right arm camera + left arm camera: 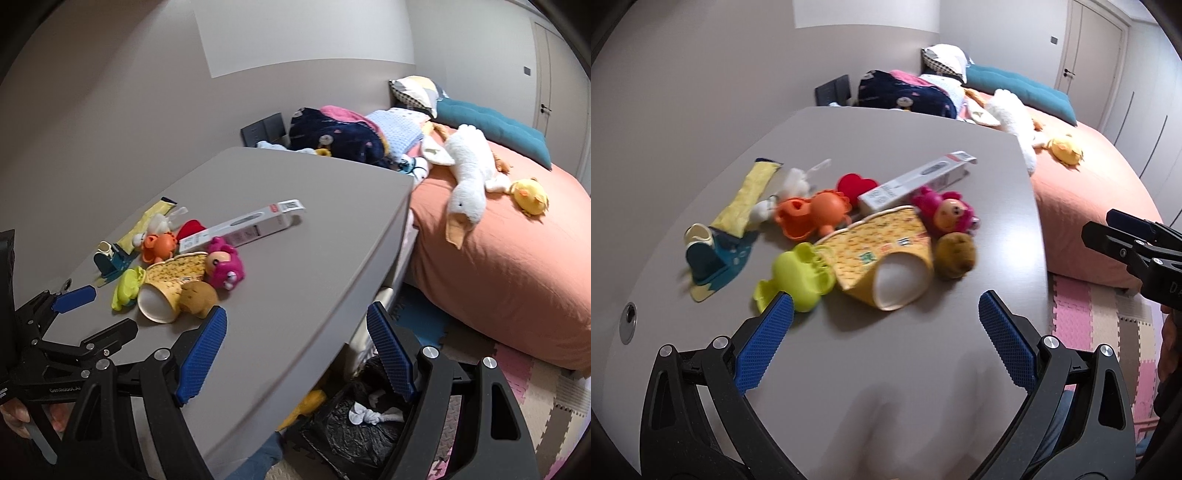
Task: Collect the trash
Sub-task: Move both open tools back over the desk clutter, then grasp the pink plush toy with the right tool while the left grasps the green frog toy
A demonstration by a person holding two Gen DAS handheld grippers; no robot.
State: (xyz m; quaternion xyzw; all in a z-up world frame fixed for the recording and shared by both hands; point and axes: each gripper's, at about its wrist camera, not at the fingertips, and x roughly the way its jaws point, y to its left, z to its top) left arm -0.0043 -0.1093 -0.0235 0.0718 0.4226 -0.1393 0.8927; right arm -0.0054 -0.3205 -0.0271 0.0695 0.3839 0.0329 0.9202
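A pile lies on the grey table. It holds a yellow paper cup on its side, a long white box, a yellow wrapper and a white crumpled tissue, mixed with plastic toys. My left gripper is open and empty just short of the cup, its left pad beside a green toy. My right gripper is open and empty over the table's right edge, right of the cup and the box. The left gripper also shows at the right wrist view's left side.
A bin lined with a black bag stands on the floor under the table's right edge, with white tissue in it. A bed with plush toys lies to the right. Orange, pink and brown toys crowd the cup.
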